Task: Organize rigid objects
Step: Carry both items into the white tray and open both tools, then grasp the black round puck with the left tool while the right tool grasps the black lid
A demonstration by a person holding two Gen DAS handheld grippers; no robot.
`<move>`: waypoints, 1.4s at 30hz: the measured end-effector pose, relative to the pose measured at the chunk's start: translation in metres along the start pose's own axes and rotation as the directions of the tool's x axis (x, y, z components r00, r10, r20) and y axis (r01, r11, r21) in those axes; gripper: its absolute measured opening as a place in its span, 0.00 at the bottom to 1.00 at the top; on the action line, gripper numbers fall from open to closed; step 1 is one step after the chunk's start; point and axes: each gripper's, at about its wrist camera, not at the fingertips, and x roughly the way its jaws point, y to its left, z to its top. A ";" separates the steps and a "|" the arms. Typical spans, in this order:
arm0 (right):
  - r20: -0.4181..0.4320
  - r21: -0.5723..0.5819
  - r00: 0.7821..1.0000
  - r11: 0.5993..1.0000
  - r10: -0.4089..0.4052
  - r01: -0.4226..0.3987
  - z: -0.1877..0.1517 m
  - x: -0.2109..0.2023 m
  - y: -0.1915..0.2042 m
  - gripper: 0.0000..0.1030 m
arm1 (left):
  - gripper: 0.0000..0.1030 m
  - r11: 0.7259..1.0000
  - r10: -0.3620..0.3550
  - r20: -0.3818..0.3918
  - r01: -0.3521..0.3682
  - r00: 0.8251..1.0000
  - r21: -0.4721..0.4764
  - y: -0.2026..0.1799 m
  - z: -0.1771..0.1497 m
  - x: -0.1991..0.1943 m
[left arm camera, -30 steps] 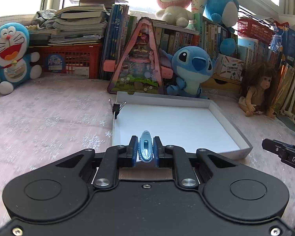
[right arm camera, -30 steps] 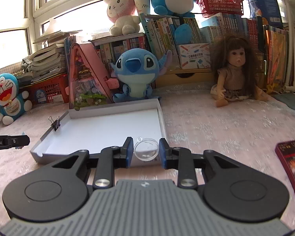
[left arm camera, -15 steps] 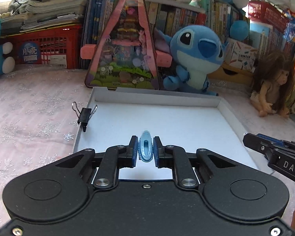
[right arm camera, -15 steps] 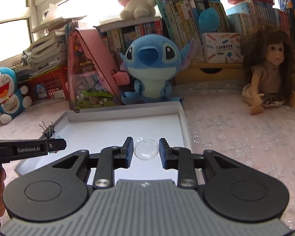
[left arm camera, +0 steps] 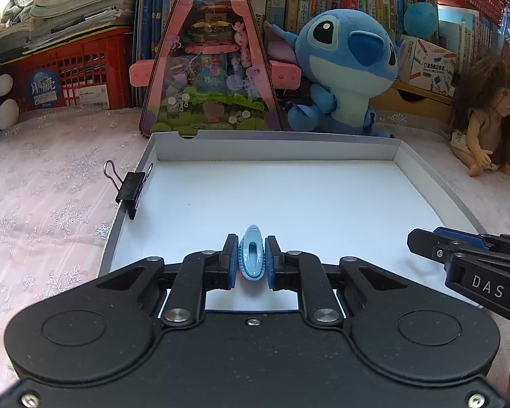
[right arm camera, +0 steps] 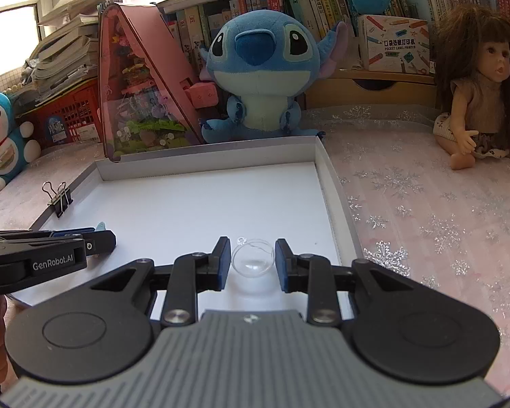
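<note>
- Off to the left of the left jaws, a black metal binder clip [left arm camera: 130, 190] with wire loop handles sits clamped on the left wall of the white tray [left arm camera: 435, 187].
- The left gripper [left arm camera: 251, 260] has its jaws closed tight on a small pale-blue plastic clip [left arm camera: 252, 256], ribbed along its sides and slotted down the middle, standing tip-up between the blue pads.
- That clip hangs just above the tray's smooth white floor, near the front edge.
- Straight ahead of the left jaws, beyond the tray's far wall, stands a pink triangular display case [left arm camera: 209, 64] with a glossy clear front, and just right of it a fuzzy blue plush [left arm camera: 343, 68].
- To the right of the left jaws, the right gripper [right arm camera: 252, 261] reaches over the tray.
- Its jaws stand partly open around a clear glass-like sphere [right arm camera: 253, 261] with a tiny loop on top; whether the pads press it or only flank it, I cannot tell.
- The sphere is over the tray floor, close to the right wall.
- Far right of the right jaws, a long-haired doll [right arm camera: 476, 81] sits on the pink worktop [right arm camera: 425, 204], whose cloth glitters with snowflakes.
</note>
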 end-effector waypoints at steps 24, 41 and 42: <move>0.122 -0.090 0.992 0.995 0.044 -0.033 -0.011 -0.076 0.005 0.82 | 0.81 0.996 -0.088 0.093 0.085 0.992 0.027 0.002 -0.019 -0.084; 0.167 -0.094 0.983 0.994 0.073 -0.058 -0.075 -0.144 -0.008 0.89 | 0.85 0.997 -0.075 0.102 0.071 0.992 0.041 0.021 -0.094 -0.149; 0.168 -0.094 0.983 0.994 0.071 -0.056 -0.080 -0.146 -0.009 0.89 | 0.85 0.997 -0.072 0.104 0.068 0.992 0.041 0.022 -0.097 -0.151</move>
